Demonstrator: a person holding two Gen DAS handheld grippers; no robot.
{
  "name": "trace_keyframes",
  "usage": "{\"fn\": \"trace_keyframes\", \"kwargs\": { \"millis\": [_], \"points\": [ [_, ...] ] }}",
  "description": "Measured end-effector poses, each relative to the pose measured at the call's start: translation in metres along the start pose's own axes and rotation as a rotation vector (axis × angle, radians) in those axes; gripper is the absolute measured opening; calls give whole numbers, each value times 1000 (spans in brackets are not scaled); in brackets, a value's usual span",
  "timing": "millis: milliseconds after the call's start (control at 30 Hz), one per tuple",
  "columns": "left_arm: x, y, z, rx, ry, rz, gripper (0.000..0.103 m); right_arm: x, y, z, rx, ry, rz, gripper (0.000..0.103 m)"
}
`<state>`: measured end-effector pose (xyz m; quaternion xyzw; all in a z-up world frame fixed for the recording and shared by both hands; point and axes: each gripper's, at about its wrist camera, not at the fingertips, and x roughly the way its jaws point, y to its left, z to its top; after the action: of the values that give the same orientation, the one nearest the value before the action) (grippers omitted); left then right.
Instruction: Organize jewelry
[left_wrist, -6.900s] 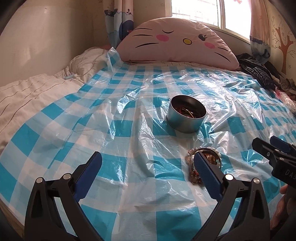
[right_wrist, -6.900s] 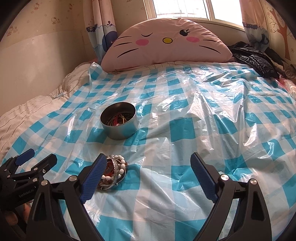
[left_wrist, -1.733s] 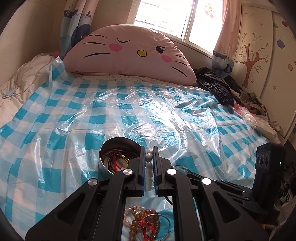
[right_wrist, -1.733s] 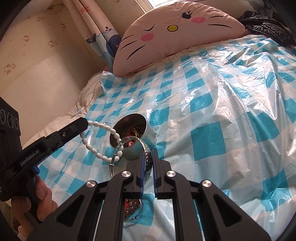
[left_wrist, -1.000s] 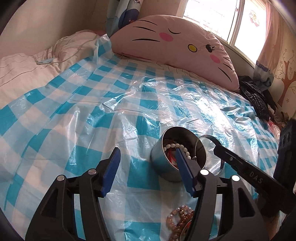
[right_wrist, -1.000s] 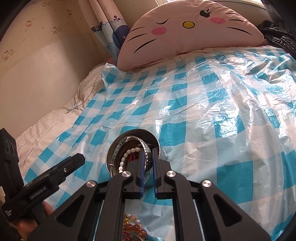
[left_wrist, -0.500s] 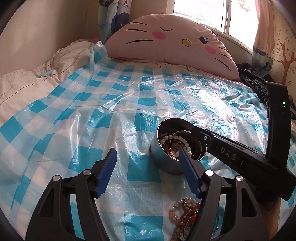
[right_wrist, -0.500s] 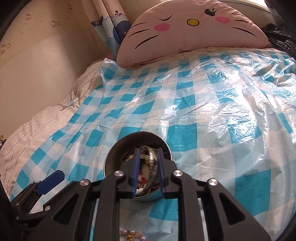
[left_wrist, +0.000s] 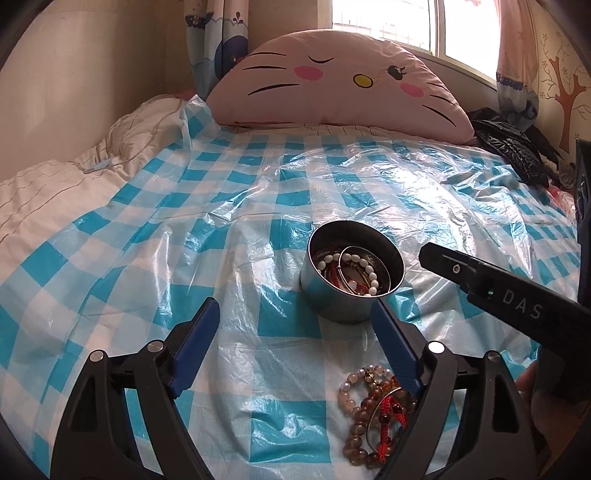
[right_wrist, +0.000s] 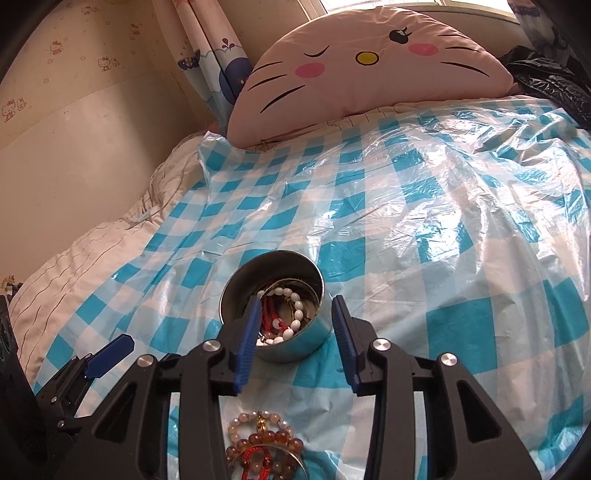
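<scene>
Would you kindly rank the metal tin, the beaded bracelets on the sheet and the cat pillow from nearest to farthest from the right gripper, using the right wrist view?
1. metal tin: just ahead of the right gripper.
2. beaded bracelets: under the gripper's body, behind its tips.
3. cat pillow: far end of the bed.

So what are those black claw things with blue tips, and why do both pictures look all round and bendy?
They are grabbing tools, one in each of a person's hands. Each carries a wide-eyed camera that looks along its fingers and bends the picture. One picture is from the left gripper, the other from the right gripper. Both are opening and hold nothing. On the bed's checked plastic sheet stands a metal tin with a white bead bracelet and other jewelry inside. A pile of brown bead bracelets waits in front of it.
</scene>
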<state>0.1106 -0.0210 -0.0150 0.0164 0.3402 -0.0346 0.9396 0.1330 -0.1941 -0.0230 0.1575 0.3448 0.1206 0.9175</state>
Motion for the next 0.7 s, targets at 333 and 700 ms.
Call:
{"fn": "trace_keyframes", "kwargs": {
  "millis": [333, 700],
  "points": [
    [-19, 4, -23, -3, 24, 18, 87, -45, -9, -40, 12, 12, -60, 53],
    [-28, 21, -39, -43, 55, 33, 92, -57, -11, -57, -14, 35, -131, 58]
  ]
}}
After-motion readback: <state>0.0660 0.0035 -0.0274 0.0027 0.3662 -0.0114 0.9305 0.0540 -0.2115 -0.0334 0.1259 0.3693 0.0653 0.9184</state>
